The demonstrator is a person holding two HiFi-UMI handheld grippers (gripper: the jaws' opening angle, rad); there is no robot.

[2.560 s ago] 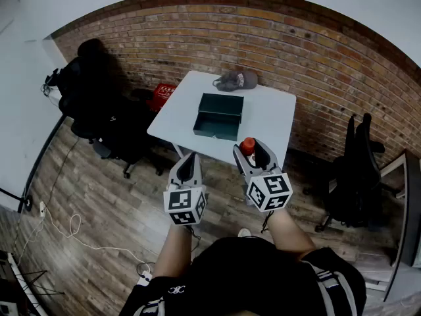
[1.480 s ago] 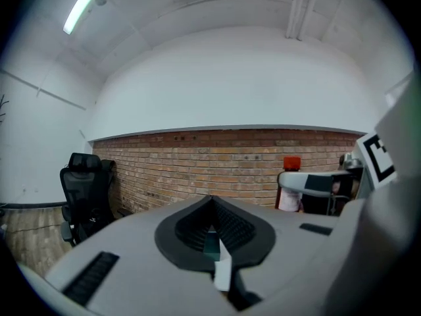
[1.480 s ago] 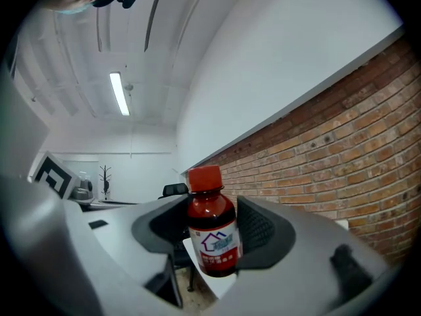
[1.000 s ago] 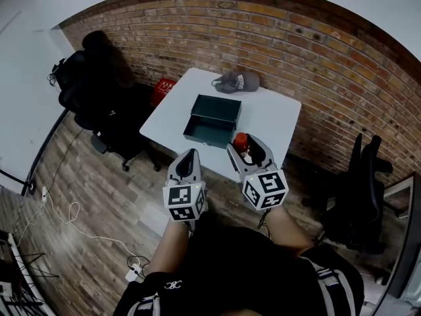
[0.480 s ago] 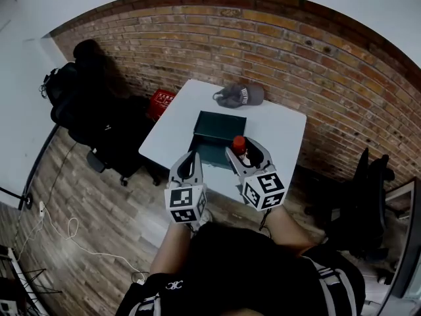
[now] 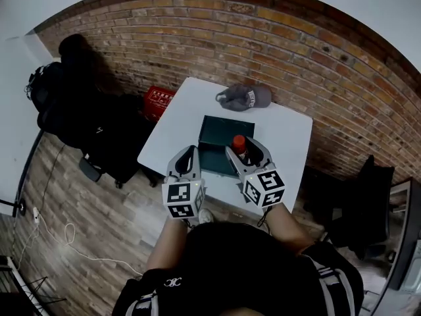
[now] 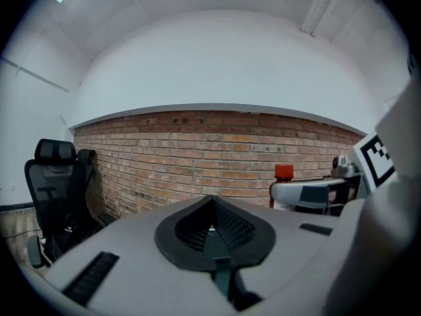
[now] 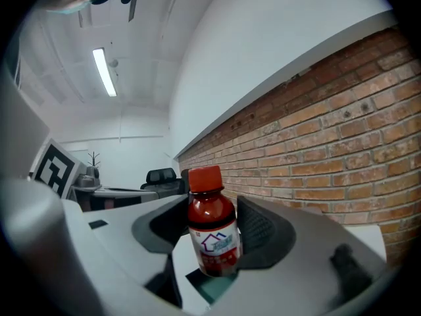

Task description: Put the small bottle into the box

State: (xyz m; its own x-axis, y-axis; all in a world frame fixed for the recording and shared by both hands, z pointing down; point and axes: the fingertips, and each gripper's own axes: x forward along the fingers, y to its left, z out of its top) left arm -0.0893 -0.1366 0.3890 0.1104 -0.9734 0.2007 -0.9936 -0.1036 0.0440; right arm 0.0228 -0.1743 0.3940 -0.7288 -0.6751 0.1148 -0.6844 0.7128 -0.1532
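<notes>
One tool (image 6: 245, 151) (the right) has carried bottle (image 6: 239, 143) over box (image 6: 216, 134).

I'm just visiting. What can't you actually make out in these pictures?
1. Box inside, head view: the right hand-held gripper and its bottle cover part of it, so its contents are unsure.
2. Bottle label, right gripper view: the print is too small to read.
3. Hat lettering, head view: too small to read.
4. Red crate, head view: partly behind the table.
</notes>
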